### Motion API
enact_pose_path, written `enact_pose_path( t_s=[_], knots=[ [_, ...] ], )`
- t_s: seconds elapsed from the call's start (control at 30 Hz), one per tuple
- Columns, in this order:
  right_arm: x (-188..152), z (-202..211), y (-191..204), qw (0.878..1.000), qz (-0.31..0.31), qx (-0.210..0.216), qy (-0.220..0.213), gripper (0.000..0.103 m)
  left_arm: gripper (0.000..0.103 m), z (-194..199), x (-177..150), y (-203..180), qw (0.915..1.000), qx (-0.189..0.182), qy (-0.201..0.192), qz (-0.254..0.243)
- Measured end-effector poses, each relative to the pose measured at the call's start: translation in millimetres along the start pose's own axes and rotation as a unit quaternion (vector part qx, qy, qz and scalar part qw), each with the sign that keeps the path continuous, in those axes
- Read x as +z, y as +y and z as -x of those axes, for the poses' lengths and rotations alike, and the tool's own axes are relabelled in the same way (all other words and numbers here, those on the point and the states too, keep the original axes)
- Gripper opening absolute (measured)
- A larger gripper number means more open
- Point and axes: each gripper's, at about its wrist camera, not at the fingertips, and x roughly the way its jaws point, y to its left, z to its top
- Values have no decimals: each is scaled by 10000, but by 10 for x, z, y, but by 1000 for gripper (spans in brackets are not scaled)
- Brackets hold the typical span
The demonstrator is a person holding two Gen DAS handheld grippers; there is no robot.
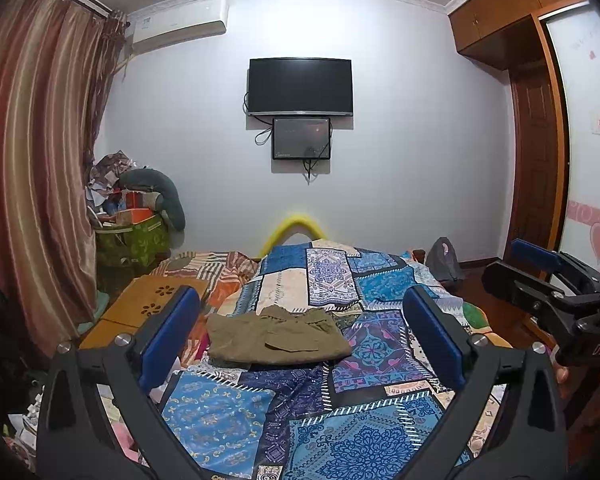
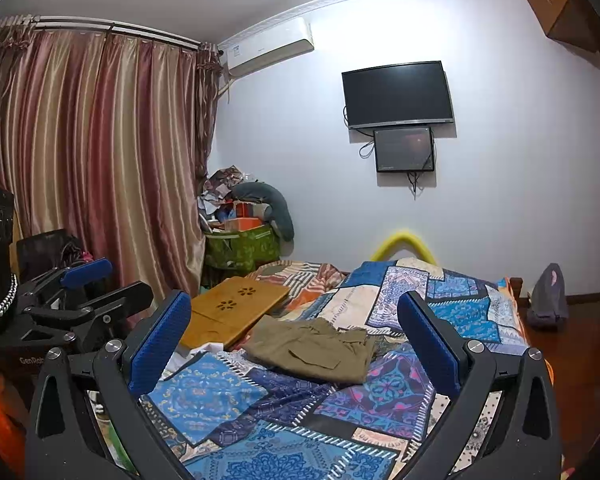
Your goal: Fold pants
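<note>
Blue patchwork over most of the bed (image 1: 380, 280), a quilt (image 2: 236, 404) of paisley and tile prints, rumpled toward the near edge. Beyond it, at the left, a wooden lap tray (image 2: 232, 308) with flower cut-outs, lying flat on a striped sheet.

Near the quilt's middle, the pants (image 1: 276, 336): olive-khaki, already gathered into a compact squarish bundle, flap pocket facing up, waistband edge bunched and slightly raised at the far side. Well apart from both tools, touched by neither.

Left gripper (image 1: 300, 344) held above the near end of the bed, jaws spread wide with nothing between the blue pads, the bundle framed in the gap but farther off. Right gripper (image 2: 296, 352) likewise, jaws wide apart and empty, aimed at the same bundle from a little to the right. Each tool visible from the side in the other's camera.

Judged from the bundle's shape: folding largely done, perhaps at the final stage or finished, with only tidying left. If one more fold is wanted, next move calls for lowering and advancing both tools to the near edge of the bundle, pinching all layers together at two corners, then carrying that edge over to the bunched far side without dragging the quilt along.
</note>
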Motion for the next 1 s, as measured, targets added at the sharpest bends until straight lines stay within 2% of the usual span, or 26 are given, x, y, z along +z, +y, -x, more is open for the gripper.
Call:
enact_pose_path(
  t_s=[0.2,1.0],
  knots=[
    [-6,-18,-1,10000,10,5,6,103,103,-30,-18,-5,9998,-171,79,6],
    [-86,-67,-69,9999,-31,-22,112,103,103,-123,-41,15,9995,-134,200,182]
  ],
)
